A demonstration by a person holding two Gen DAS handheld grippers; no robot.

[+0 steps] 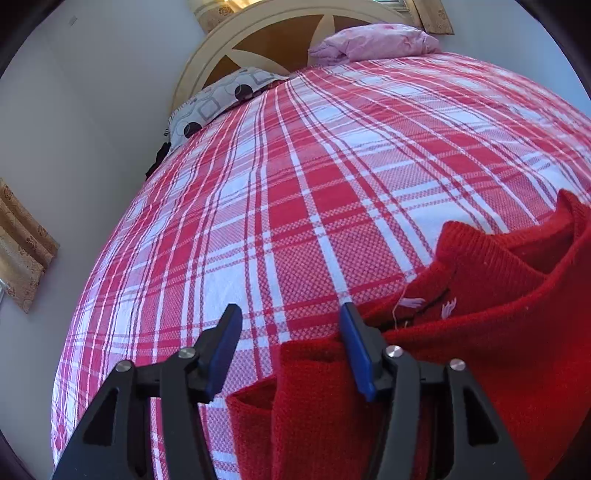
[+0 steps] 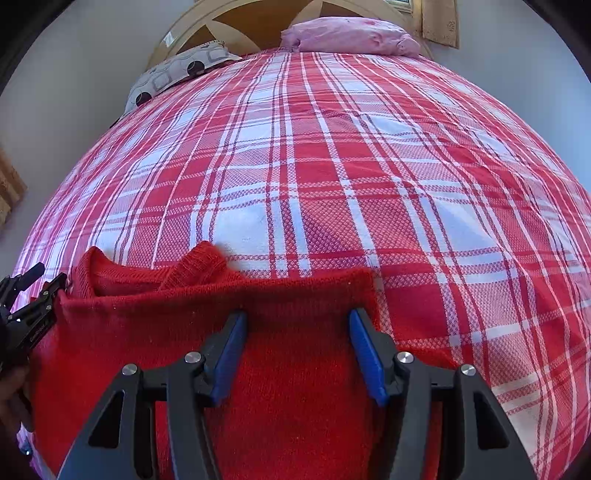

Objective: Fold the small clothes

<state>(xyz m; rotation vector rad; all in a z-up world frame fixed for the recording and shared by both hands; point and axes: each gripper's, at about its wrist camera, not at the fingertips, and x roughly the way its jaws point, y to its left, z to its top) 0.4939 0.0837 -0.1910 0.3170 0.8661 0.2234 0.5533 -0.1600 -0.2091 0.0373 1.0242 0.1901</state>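
Tilting down over red sweater [image 2: 288, 369], left tool [image 1: 291, 325] and right tool [image 2: 297, 332] both agape, empty.

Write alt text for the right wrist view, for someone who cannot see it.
A red knitted garment lies on a red-and-white plaid bedspread, with the right gripper open above it, blue pads apart. The left gripper shows at the garment's left edge; a pink pillow lies by the headboard.
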